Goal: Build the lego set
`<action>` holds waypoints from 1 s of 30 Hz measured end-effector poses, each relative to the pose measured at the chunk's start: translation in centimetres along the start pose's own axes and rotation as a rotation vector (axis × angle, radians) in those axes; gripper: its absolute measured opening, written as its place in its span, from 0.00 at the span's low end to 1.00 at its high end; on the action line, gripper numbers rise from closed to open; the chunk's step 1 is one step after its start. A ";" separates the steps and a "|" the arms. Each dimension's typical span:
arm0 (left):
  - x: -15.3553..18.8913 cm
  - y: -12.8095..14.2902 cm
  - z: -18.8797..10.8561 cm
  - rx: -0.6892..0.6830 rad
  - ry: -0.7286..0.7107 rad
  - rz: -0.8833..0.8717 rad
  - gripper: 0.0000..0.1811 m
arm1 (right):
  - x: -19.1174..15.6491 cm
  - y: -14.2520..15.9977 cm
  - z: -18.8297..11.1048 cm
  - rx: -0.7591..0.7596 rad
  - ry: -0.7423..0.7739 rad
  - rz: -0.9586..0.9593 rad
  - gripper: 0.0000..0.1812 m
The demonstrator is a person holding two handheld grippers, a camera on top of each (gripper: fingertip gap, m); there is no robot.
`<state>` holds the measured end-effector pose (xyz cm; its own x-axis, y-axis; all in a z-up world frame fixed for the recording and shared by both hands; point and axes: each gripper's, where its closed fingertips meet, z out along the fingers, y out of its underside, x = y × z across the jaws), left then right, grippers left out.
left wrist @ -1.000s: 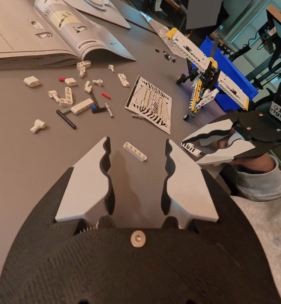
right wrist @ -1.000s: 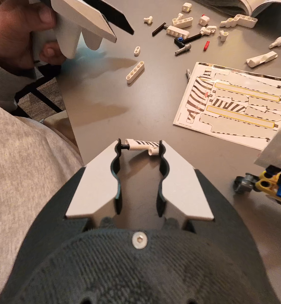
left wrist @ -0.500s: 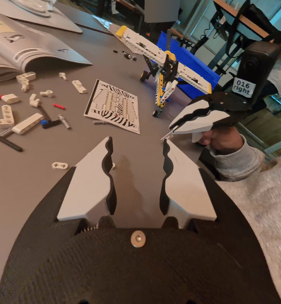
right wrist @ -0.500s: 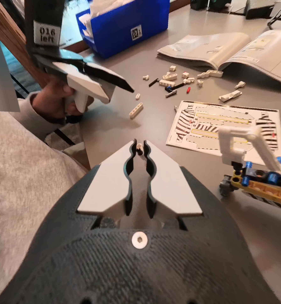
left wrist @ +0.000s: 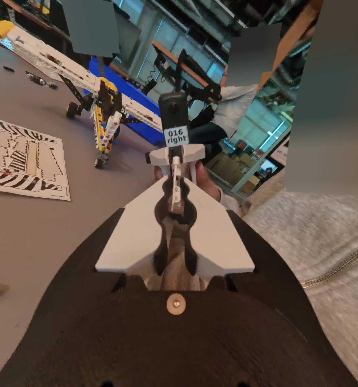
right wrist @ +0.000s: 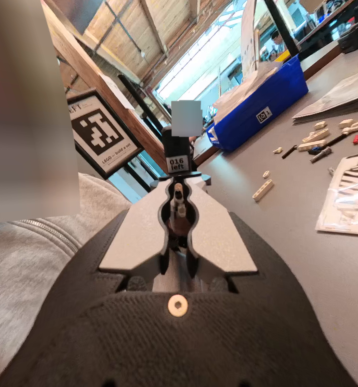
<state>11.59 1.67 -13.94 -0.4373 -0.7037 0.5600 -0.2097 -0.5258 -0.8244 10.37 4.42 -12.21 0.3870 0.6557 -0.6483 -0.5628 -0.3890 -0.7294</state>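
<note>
Claws [left wrist: 175, 184] nose-to-nose, table [left wrist: 37, 230] open leftward.

My left claw [left wrist: 175, 184] — matt white plastic fingers, rough layered black body, shiny metal screw [left wrist: 175, 303]. Bench [left wrist: 27, 230] smooth matt grey. Sticker sheet [left wrist: 25, 159] glossy paper. My sleeve [left wrist: 299, 240] — fuzzy grey cloth. Blue bin [right wrist: 257, 117] glossy plastic, beam [right wrist: 115, 100] wood.
</note>
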 end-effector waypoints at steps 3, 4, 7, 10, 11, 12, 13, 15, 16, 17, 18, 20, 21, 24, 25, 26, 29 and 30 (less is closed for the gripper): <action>-0.4 -0.5 -0.4 0.029 0.028 -0.103 0.02 | 0.4 -0.5 0.1 0.058 0.004 0.034 0.05; -0.5 -0.6 -0.6 0.037 0.035 -0.141 0.02 | 0.4 -0.8 0.0 0.076 0.002 0.036 0.07; -0.9 -1.2 -1.1 0.080 0.062 -0.226 0.02 | 0.5 -1.7 -0.8 0.129 0.004 0.038 0.10; -1.0 -1.5 -1.3 0.095 0.078 -0.262 0.02 | 0.7 -1.7 -1.1 0.109 0.024 0.014 0.09; -1.0 -1.5 -1.3 0.095 0.078 -0.268 0.02 | 0.8 -1.4 -0.9 0.086 0.035 0.001 0.09; -1.0 -1.4 -1.2 0.092 0.082 -0.269 0.02 | 0.8 -1.1 -0.7 0.060 0.048 -0.014 0.09; -0.9 -1.4 -1.2 0.088 0.085 -0.269 0.02 | 0.8 -0.7 -0.5 0.033 0.062 -0.034 0.09; -0.9 -1.3 -1.2 0.082 0.087 -0.267 0.02 | 0.9 0.0 -0.1 -0.021 0.095 -0.073 0.10; -0.8 -1.2 -1.1 0.078 0.090 -0.262 0.02 | 0.9 0.4 0.1 -0.047 0.111 -0.093 0.09; -0.7 -1.2 -1.1 0.072 0.092 -0.258 0.02 | 0.9 0.6 0.2 -0.066 0.123 -0.115 0.08; -0.6 -1.1 -1.1 0.067 0.094 -0.252 0.02 | 0.8 0.6 0.2 -0.068 0.130 -0.136 0.05; -0.4 -1.0 -1.0 0.064 0.102 -0.234 0.02 | 0.7 0.6 0.1 -0.067 0.130 -0.149 0.03; -0.4 -1.1 -1.1 0.067 0.102 -0.226 0.02 | 0.6 0.6 0.1 -0.067 0.122 -0.143 0.03; -0.1 -1.5 -1.4 0.100 0.120 -0.218 0.07 | 0.6 0.3 0.0 -0.038 0.108 -0.116 0.03; 0.0 -1.7 -1.6 0.119 0.136 -0.225 0.09 | 0.6 0.1 -0.1 -0.027 0.104 -0.108 0.03; 0.1 -2.0 -1.8 0.139 0.151 -0.234 0.10 | 0.6 0.1 -0.1 -0.020 0.093 -0.095 0.03; 0.2 -2.7 -2.4 0.190 0.159 -0.214 0.10 | 0.6 0.0 0.0 0.003 0.048 -0.011 0.03; 0.2 -2.8 -2.4 0.200 0.146 -0.190 0.10 | 0.5 0.1 0.1 0.008 0.026 0.028 0.03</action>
<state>9.95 4.15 -11.74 -0.5311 -0.5150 0.6728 -0.1303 -0.7350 -0.6655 10.47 4.79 -12.62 0.3900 0.6278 -0.6736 -0.5793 -0.4013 -0.7094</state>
